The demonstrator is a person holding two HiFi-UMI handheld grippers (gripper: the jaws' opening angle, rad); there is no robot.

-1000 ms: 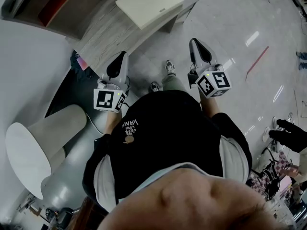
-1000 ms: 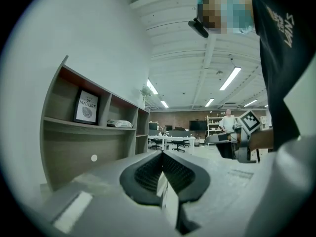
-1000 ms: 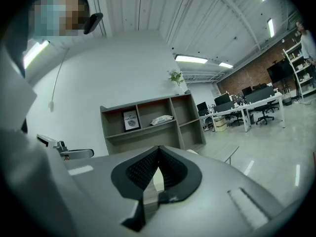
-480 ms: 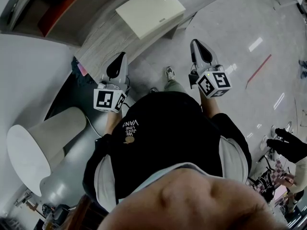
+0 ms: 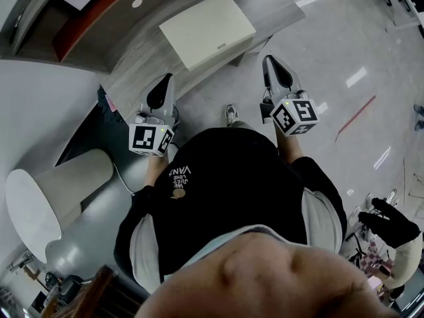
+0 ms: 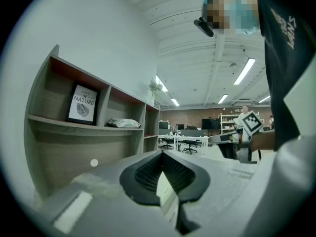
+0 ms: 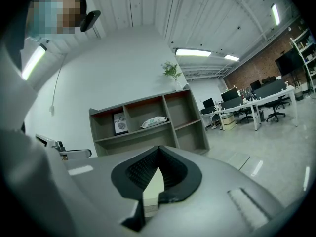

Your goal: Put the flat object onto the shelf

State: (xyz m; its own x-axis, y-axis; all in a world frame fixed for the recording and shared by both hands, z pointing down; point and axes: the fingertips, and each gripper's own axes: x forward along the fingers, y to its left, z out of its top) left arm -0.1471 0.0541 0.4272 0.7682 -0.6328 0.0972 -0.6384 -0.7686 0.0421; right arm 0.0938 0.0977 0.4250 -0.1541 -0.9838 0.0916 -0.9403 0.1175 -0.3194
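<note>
Left gripper (image 5: pixel 163 83): jaws pressed together with nothing caught in them, nose aimed at the shelf front (its marker cube (image 5: pixel 151 138) rides at the back, close to the person's chest).
Right gripper (image 5: pixel 270 61): same story over here, jaws closed on nothing. It is held about level beside its partner, and a second checkered cube sits behind it.
Flat object (image 5: pixel 209 28): cream and rectangular, lying flat ahead of both grippers, roughly midway between their lines and clear of both tips. It sits in front of the shelf's wood-grain lower panel, not on any of the boards. What carries it I cannot tell.
Through the jaws: each gripper view catches a sliver of that cream surface beyond the closed tips.
Shelf (image 7: pixel 137 142): a grey wood-look unit against the white wall, with open compartments over a plain lower panel.
Framed print (image 6: pixel 83 103): standing upright in the left-hand upper compartment, with the word NATURE on it.
Packet (image 6: pixel 123 123): pale, lying on the board in the middle compartment.
Plant (image 7: pixel 172 70): small and green, on top of the shelf towards its right end.
Person: black top (image 5: pixel 225 191) fills the lower half of the head view, and one shoe (image 5: pixel 230 114) shows on the glossy floor (image 5: pixel 344 38) between the two grippers.
Desks (image 7: pixel 256 105): office tables and chairs, well apart from the shelf, off to its right.
</note>
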